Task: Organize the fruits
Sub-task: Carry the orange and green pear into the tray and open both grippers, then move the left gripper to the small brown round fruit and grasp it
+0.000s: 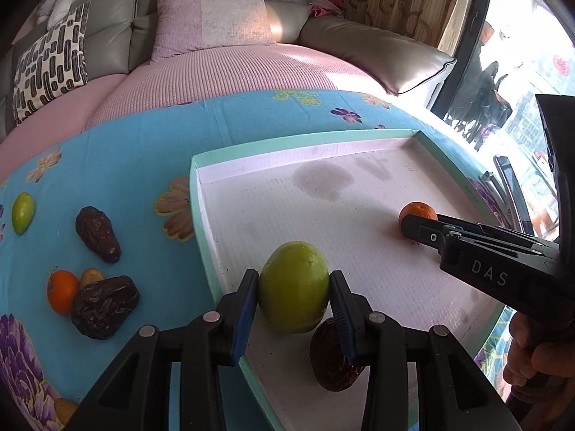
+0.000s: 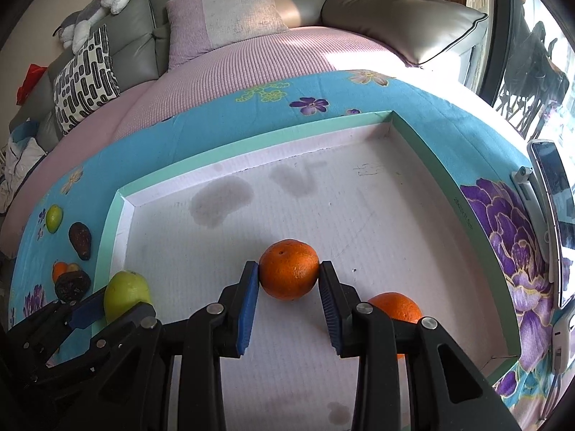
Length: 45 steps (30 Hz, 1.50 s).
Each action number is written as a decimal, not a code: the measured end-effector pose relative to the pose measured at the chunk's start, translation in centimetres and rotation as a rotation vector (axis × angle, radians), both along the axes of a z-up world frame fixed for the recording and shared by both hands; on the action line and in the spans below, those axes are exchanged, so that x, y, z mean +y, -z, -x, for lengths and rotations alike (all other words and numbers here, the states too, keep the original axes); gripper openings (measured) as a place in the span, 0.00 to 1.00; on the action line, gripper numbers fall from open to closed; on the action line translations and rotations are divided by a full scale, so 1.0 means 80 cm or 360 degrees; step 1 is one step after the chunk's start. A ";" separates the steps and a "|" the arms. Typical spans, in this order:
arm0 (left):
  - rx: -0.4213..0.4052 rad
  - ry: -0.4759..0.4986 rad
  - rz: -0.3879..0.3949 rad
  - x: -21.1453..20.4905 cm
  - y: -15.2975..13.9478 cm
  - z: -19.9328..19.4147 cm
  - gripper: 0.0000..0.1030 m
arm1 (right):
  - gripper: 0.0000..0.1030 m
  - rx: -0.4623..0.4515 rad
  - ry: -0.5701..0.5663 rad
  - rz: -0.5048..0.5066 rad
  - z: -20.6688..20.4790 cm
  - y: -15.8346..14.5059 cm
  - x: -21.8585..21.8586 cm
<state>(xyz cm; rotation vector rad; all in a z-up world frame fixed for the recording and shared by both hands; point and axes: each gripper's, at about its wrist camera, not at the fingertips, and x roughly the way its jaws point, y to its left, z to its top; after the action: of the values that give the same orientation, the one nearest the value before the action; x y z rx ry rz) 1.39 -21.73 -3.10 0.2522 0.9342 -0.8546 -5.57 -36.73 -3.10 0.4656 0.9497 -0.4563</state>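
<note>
My left gripper (image 1: 294, 289) is shut on a green fruit (image 1: 293, 280), held just inside the left rim of the mint-edged white tray (image 1: 197, 194). A dark date (image 1: 332, 357) lies on the tray floor under the right finger. My right gripper (image 2: 289, 276) is shut on an orange (image 2: 289, 267) low over the tray (image 2: 251, 142) floor. A second orange (image 2: 395, 307) rests in the tray behind its right finger. Loose on the blue flowered cloth, left of the tray, lie a small green fruit (image 1: 23, 212), two dates (image 1: 97, 233) (image 1: 106, 305), an orange (image 1: 61, 291) and a small yellow fruit (image 1: 91, 276).
The tray's raised rim stands between the loose fruit and its floor, which has dark stains (image 2: 219, 197) at the back. A phone on a stand (image 2: 550, 215) sits at the table's right edge. A sofa with cushions (image 1: 212, 18) lies beyond. A hand (image 1: 528, 355) holds the right gripper.
</note>
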 end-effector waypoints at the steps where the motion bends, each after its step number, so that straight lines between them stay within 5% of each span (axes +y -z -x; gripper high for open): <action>1: 0.0001 0.0000 0.0000 0.000 0.000 0.000 0.41 | 0.35 0.0001 0.0002 -0.0001 0.000 0.000 0.000; 13: -0.0038 0.0028 -0.0011 -0.003 -0.009 0.004 0.43 | 0.35 0.0018 0.0002 0.0043 -0.003 -0.007 0.002; 23: -0.0079 -0.0022 0.0068 0.019 -0.050 0.001 0.45 | 0.36 -0.0114 0.0018 0.0129 0.009 -0.044 0.007; 45: 0.0090 -0.0829 -0.0021 0.192 -0.047 -0.082 0.45 | 0.36 -0.0187 -0.0192 0.0166 -0.009 -0.064 0.064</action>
<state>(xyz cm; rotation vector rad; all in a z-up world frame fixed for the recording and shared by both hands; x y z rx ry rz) 7.93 -6.38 0.64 -0.0095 0.9978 -0.3766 -4.85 -31.64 1.99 0.3347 0.8314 -0.3633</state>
